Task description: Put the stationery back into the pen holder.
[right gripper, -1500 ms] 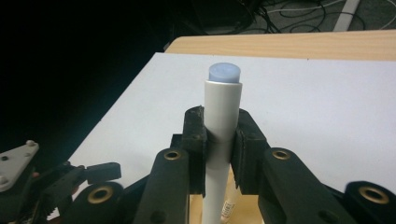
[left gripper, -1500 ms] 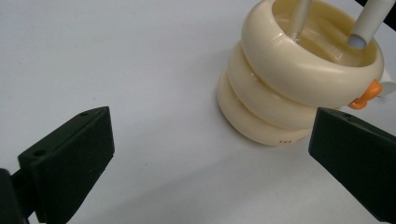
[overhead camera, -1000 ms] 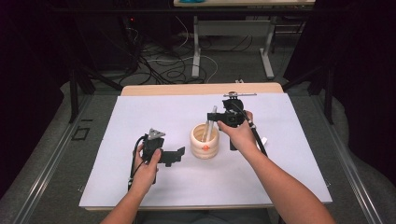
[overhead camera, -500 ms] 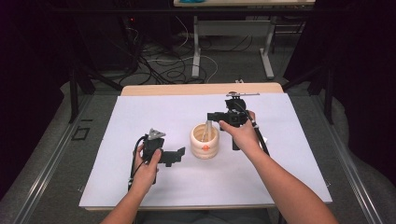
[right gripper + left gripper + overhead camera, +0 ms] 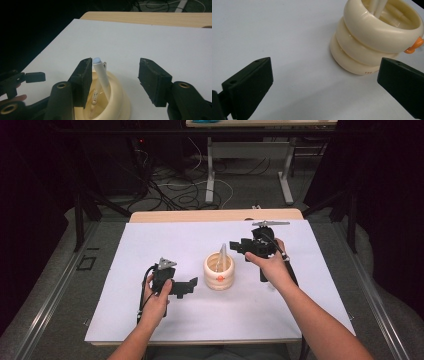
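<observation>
A cream, ribbed, ring-stacked plastic pen holder with a small orange knob on its front stands near the middle of the white-covered worktop, and a white pen with a pale rounded cap leans upright inside it, its tip rising above the rim toward 12 o'clock. From the holder, the left hand-held gripper lies at about 8 o'clock, close to it but apart, gripped by the person's left hand low over the white sheet; in the left gripper view its two black jaws stand wide apart with nothing between them, and the cream holder sits ahead toward 1 o'clock with the orange knob at its right edge. The right hand-held gripper is at about 1 o'clock from the holder, held up by the right hand, with its grey three-cornered plate on top. In the right gripper view its jaws are also spread wide and grip nothing; the white pen stands just beside the left jaw, in the gap between the two, whether touching it cannot be told, and the holder is below. Dark floor and loose cables lie beyond the worktop at 12 o'clock.
</observation>
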The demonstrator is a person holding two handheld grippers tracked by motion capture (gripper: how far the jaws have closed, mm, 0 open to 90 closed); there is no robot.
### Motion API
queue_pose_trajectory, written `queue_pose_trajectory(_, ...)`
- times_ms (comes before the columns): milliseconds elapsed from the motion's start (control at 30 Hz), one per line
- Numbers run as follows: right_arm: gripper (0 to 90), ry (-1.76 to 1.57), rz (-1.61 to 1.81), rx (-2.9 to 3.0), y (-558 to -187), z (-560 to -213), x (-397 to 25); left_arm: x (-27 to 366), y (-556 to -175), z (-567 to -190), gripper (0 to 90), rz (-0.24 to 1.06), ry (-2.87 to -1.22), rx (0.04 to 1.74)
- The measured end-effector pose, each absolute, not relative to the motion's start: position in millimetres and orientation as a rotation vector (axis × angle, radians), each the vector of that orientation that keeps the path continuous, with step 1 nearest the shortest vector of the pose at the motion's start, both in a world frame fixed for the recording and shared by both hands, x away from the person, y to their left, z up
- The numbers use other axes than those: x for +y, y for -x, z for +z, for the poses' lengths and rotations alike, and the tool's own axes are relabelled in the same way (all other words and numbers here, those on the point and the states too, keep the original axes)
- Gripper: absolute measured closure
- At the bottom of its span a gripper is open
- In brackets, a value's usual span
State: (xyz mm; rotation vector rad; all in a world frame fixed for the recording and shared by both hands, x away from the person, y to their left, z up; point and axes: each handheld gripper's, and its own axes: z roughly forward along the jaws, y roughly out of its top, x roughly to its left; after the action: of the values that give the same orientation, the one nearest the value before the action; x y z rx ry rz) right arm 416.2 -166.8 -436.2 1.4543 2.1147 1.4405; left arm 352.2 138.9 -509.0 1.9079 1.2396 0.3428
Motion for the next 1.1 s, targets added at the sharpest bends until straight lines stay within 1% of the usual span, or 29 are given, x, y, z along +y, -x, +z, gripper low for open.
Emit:
queue_pose_trajectory(300, 37.4, -1.391, 1.414, 2.085, -413, -438, -192, 139, -353, -509, 0.2, 0.344, -1.904, 1.243)
queue_pose_trajectory(500, 35.9, -1.400, 1.355, 2.082, -415, -446, -207, 140, -353, -510, 0.2, 0.338, -1.893, 1.250)
queue_pose_trajectory(633, 36.6, -1.388, 1.314, 2.080, -418, -448, -217, 140, -353, -510, 0.2, 0.333, -1.890, 1.255)
queue_pose_trajectory(733, 39.3, -1.380, 1.259, 2.091, -421, -451, -224, 141, -353, -509, 0.2, 0.335, -1.892, 1.254)
queue_pose_trajectory(800, 44.1, -1.397, 1.222, 2.086, -423, -454, -230, 141, -353, -509, 0.2, 0.336, -1.891, 1.255)
queue_pose_trajectory(900, 54.9, -1.448, 1.227, 2.084, -426, -458, -239, 141, -353, -509, 0.2, 0.335, -1.887, 1.258)
queue_pose_trajectory(1100, 65.2, -1.497, 1.158, 2.094, -430, -465, -253, 142, -354, -509, 0.2, 0.346, -1.890, 1.255)
